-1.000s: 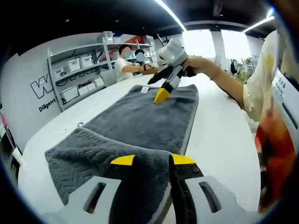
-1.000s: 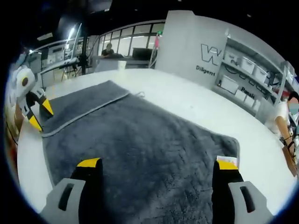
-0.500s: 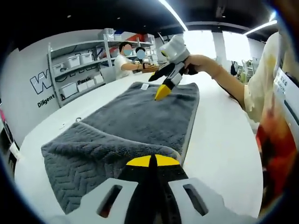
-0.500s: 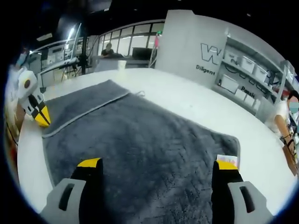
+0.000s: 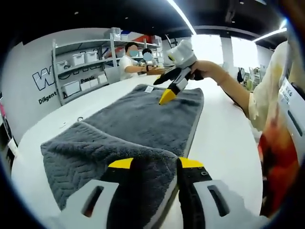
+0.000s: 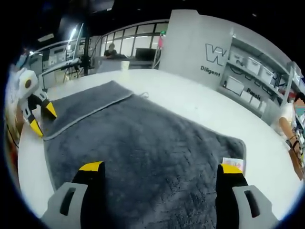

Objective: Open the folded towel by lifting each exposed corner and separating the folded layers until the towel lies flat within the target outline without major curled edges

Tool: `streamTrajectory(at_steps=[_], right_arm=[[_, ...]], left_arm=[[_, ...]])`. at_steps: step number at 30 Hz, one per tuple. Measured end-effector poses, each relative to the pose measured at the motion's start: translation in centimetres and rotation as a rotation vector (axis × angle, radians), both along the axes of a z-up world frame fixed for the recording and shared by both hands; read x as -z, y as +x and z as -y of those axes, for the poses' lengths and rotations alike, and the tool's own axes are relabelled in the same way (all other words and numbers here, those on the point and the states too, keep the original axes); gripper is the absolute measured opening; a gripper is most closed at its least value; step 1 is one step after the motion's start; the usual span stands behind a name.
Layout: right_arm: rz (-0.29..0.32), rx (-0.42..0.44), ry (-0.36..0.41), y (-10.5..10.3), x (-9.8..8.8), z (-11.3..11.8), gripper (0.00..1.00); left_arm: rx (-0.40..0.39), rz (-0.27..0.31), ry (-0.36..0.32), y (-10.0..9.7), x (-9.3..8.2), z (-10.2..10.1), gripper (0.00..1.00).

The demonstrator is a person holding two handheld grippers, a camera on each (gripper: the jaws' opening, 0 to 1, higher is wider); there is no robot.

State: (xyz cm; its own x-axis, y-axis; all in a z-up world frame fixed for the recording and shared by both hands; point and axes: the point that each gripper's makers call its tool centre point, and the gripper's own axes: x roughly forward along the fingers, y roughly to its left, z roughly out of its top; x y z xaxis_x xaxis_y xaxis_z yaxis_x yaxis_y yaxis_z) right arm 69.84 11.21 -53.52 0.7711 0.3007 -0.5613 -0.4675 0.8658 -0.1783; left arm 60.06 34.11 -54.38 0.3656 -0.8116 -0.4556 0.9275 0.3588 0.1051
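Grey shelving (image 5: 83, 62) against lettered wall (image 6: 214, 43).

Dark grey towel (image 5: 138, 121) (image 6: 147, 152) spread lengthwise on white table (image 5: 224, 133), herringbone-textured pile, lighter grey border. One end still folded over, forming doubled flap. White label at opposite end's corner, near table edge.

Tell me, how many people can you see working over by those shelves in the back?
2, standing side by side by the shelves beyond the far end of the towel in the left gripper view: one in a white shirt, another just beside. Others may be hidden.
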Motion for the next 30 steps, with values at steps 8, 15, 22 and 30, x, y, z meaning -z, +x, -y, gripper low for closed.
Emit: streamTrajectory(at_steps=[8, 15, 22, 30], right_arm=[[-0.004, -0.003, -0.002, -0.1, 0.1, 0.0, 0.96], [-0.005, -0.002, -0.001, 0.0, 0.1, 0.0, 0.96], [-0.010, -0.007, -0.005, 0.0, 0.3, 0.0, 0.96], [-0.007, -0.004, -0.004, 0.0, 0.1, 0.2, 0.96]], left_arm=[[-0.019, 0.002, 0.015, 0.4, 0.5, -0.1, 0.28], [-0.011, -0.023, -0.005, 0.2, 0.7, 0.1, 0.13], [-0.018, -0.030, -0.017, 0.5, 0.7, -0.1, 0.05], [-0.062, -0.022, -0.086, 1.2, -0.8, -0.6, 0.04]])
